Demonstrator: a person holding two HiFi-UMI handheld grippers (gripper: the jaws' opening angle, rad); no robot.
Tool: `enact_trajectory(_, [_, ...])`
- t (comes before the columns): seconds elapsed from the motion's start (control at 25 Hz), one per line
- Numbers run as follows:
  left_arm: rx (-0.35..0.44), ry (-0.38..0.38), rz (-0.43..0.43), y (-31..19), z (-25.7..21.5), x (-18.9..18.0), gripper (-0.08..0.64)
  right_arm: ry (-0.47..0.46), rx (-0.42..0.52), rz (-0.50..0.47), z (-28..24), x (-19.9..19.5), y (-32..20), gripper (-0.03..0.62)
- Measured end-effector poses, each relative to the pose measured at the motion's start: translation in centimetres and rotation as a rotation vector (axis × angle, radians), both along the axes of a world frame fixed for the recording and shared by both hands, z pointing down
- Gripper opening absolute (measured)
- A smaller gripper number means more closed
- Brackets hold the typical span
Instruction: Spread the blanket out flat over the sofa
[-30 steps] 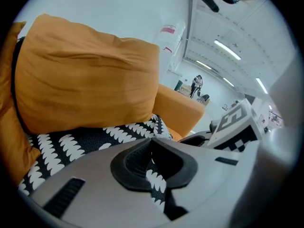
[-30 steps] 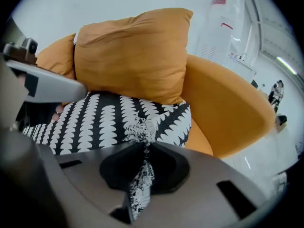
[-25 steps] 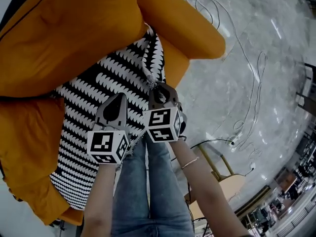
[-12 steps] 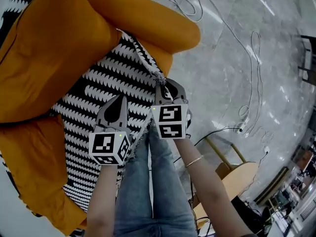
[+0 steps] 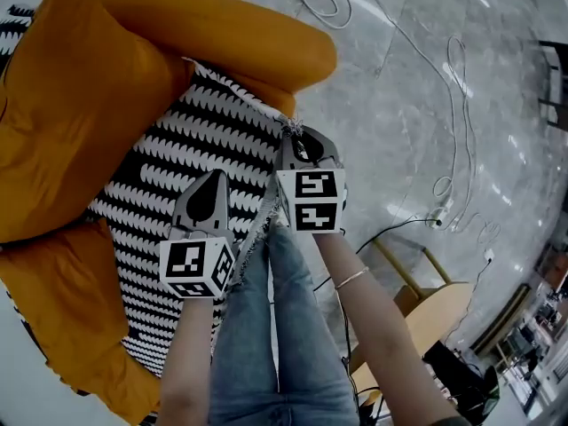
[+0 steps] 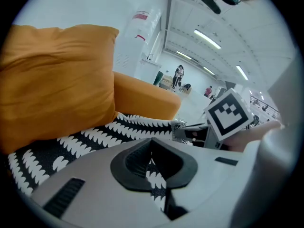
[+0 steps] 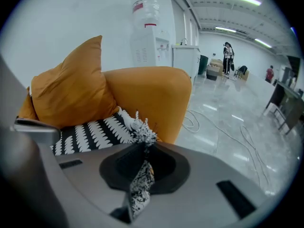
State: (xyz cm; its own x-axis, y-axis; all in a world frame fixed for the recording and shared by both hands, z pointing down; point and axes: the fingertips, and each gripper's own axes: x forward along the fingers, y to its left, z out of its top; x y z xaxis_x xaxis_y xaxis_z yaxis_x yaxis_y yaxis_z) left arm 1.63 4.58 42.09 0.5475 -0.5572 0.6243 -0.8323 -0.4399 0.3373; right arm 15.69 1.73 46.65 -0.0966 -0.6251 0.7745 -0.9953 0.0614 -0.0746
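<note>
Nearest to the person, the near edge of the blanket (image 5: 177, 162) hangs over the front of the sofa seat (image 5: 53, 300), just beside the legs in jeans (image 5: 266, 327). The left hand-held gripper (image 5: 215, 177) is clenched on this near edge; its own view shows a strip of the black and white cloth pressed between the jaws. A little farther and to the right, the right hand-held gripper (image 5: 294, 133) is clenched on the fringed corner of the blanket, with the tassels (image 7: 141, 127) standing out above the jaws.

The rest of the blanket lies on the seat, between the big orange cushion (image 5: 71, 105) on the left and the armrest (image 5: 240, 34) at the far side. Beyond the sofa, cables (image 5: 444, 87) lie on the shiny floor.

I judge the blanket to be light, soft and limp: it will not keep any shape and will sag between the two grips. The fringe is a weak place and can slip out, so it is better to take hold on the hem itself, at two corners well apart, and pull with gentle tension.
</note>
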Motion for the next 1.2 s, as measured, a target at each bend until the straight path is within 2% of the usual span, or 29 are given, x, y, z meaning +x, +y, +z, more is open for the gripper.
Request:
enact_trajectory(0.56, [0.000, -0.017, -0.008, -2.6, -1.1, 0.7, 0.017, -0.131, -0.084, 0.004, 2.7, 0.5, -1.7, 0.034])
enact_trajectory(0.72, [-0.007, -0.016, -0.012, -2.0, 0.5, 1.6, 0.017, -0.145, -0.097, -0.010, 4.7, 1.0, -1.1, 0.034])
enact_trajectory(0.92, [-0.049, -0.041, -0.011, -3.2, 3.7, 4.9, 0.017, -0.208, -0.140, 0.005, 8.5, 3.7, -1.8, 0.037])
enact_trajectory(1.2, [-0.058, -0.047, -0.016, -4.4, 4.1, 5.0, 0.017, -0.245, -0.170, 0.056, 9.8, 4.3, -2.6, 0.055])
